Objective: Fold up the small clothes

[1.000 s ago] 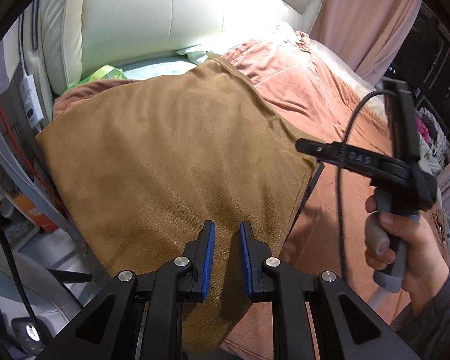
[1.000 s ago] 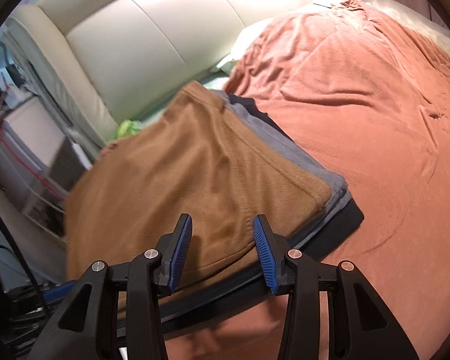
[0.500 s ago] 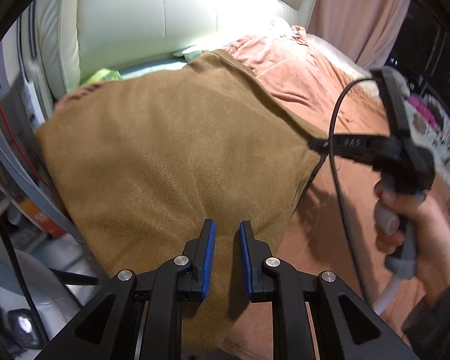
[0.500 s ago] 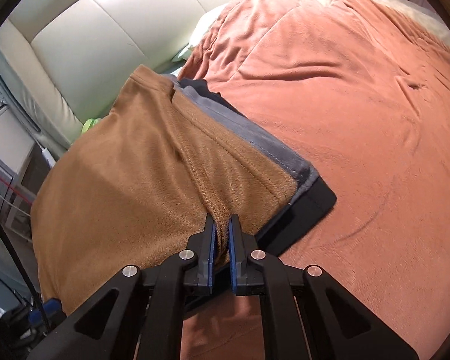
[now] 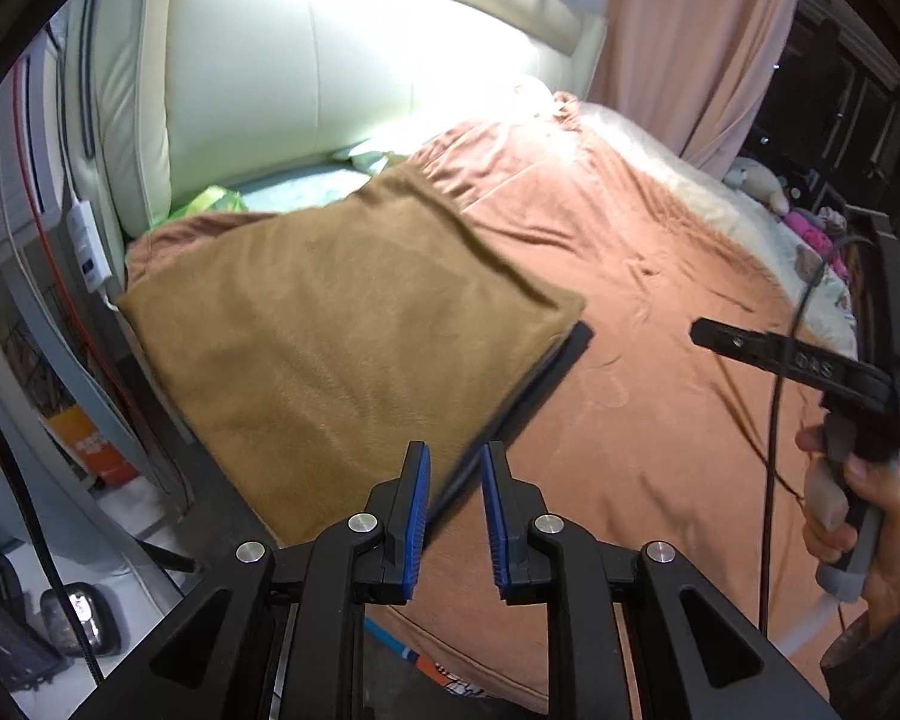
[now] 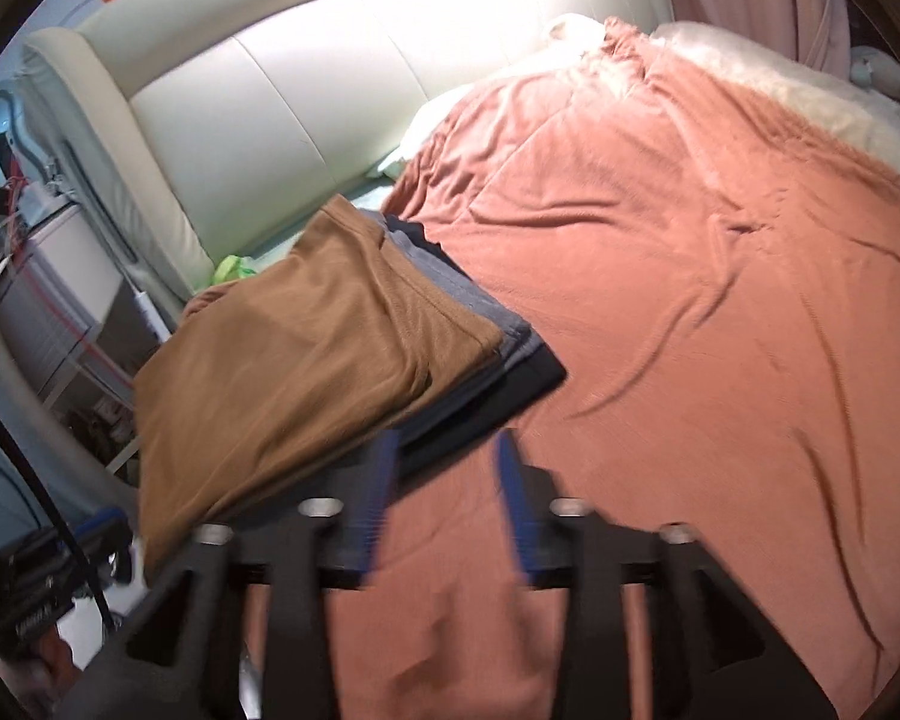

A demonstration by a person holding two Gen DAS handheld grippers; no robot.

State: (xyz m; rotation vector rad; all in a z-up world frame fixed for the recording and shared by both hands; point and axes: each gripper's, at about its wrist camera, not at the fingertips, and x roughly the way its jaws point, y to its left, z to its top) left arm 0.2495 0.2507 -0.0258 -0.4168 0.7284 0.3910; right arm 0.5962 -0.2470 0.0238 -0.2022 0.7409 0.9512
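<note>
- Brown garment folded atop clothes stack, at blanket's edge near headboard
- Left gripper: jaws opening, narrow gap, empty
- Right gripper: jaws opening, empty, just off the stack

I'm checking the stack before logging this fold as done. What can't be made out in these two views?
- Lower garments: in the left wrist view the brown garment covers all but a dark edge; their fold is hidden.
- Right gripper: motion-blurred in the right wrist view as its jaws open, nothing between them.
- Green item by the headboard: mostly hidden behind the stack.
- Right gripper's fingertips: too small and dark in the left wrist view.
</note>
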